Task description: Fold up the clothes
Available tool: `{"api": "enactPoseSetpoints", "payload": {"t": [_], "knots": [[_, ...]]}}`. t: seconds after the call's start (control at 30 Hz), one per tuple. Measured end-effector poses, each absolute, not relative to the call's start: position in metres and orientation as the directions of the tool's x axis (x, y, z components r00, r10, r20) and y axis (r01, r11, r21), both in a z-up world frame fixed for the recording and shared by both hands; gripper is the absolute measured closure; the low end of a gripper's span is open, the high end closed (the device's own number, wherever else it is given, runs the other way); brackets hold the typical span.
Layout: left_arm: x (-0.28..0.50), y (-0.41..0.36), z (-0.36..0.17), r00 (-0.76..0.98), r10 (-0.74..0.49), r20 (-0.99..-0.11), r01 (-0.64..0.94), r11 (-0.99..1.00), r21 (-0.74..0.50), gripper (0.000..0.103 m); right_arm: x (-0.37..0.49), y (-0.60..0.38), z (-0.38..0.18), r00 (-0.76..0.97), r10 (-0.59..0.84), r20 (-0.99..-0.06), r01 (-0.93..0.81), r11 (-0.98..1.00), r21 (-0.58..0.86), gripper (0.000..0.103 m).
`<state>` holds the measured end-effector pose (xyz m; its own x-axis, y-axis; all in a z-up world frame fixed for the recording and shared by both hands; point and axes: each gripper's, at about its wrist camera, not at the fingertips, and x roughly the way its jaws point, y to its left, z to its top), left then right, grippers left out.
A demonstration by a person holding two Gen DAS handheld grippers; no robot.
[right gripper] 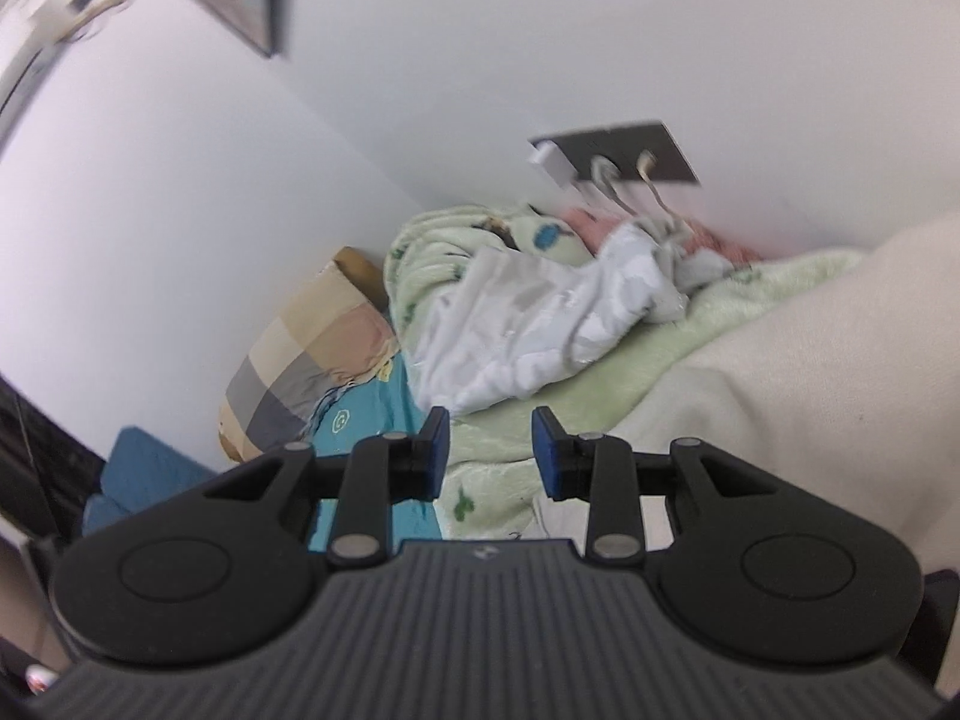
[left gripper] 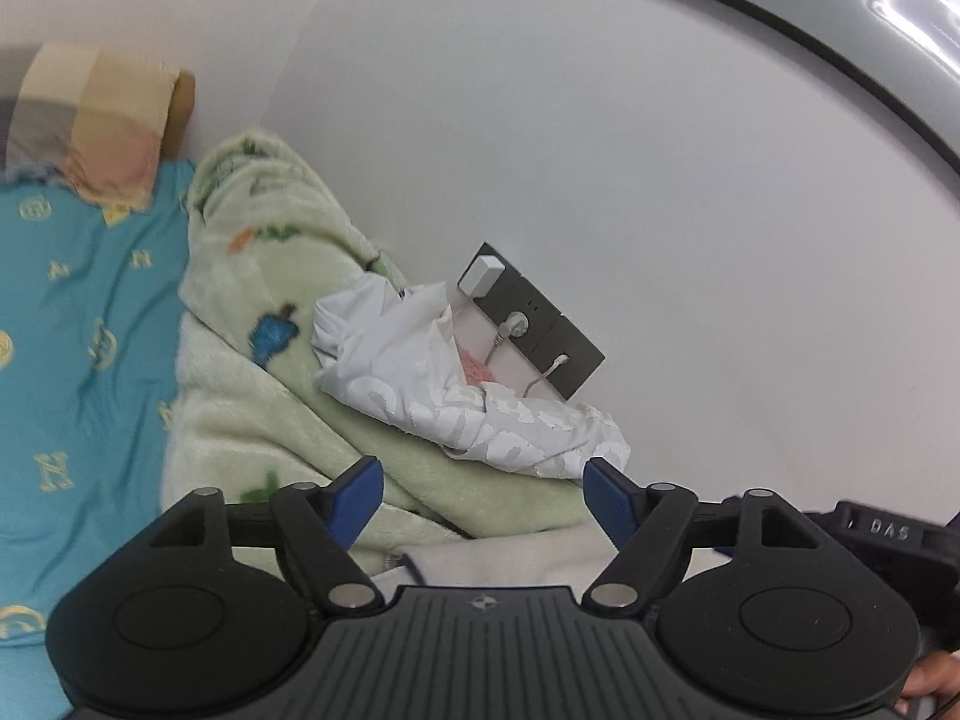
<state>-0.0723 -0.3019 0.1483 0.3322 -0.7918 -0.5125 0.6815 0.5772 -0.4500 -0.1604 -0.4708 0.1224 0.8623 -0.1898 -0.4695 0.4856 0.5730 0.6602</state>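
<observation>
Left wrist view: crumpled white patterned garment (left gripper: pixel 456 384) on pale green fleece blanket (left gripper: pixel 288 408).
Left gripper (left gripper: pixel 483 489) and right gripper (right gripper: pixel 491 441) hover, jaws apart, empty.

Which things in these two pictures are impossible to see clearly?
- White garment, left wrist view: crumpled, so its type and full shape are hidden.
- Pink item, left wrist view: mostly covered by the garment.
- Wall socket panel, right wrist view: motion-blurred.
- Green blanket, right wrist view: near part hidden behind the right gripper.
</observation>
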Motion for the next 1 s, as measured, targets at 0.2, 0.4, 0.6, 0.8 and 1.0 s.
{"api": "enactPoseSetpoints", "payload": {"t": [0.2,0.4,0.6,0.8,1.0], "knots": [[-0.114,-0.261,0.170,0.422,-0.768,-0.482,0.729,0.603,-0.323,0.011,-0.180,-0.424,0.138,0.865,-0.271,-0.423,0.481,0.688,0.543,0.069],[-0.150,-0.221,0.175,0.468,-0.772,-0.431,0.753,0.603,-0.262,0.001,-0.196,-0.377,0.141,0.866,-0.333,-0.374,0.480,0.766,0.428,0.069],[-0.179,-0.194,0.171,0.496,-0.771,-0.400,0.775,0.601,-0.197,0.000,-0.206,-0.340,0.137,0.864,-0.381,-0.330,0.484,0.809,0.334,0.059],[-0.204,-0.171,0.166,0.553,-0.748,-0.367,0.761,0.633,-0.144,0.000,-0.212,-0.314,0.137,0.867,-0.420,-0.267,0.485,0.835,0.260,0.039],[-0.220,-0.154,0.157,0.598,-0.712,-0.367,0.731,0.673,-0.116,0.000,-0.209,-0.299,0.129,0.873,-0.420,-0.249,0.472,0.856,0.211,0.027]]}}
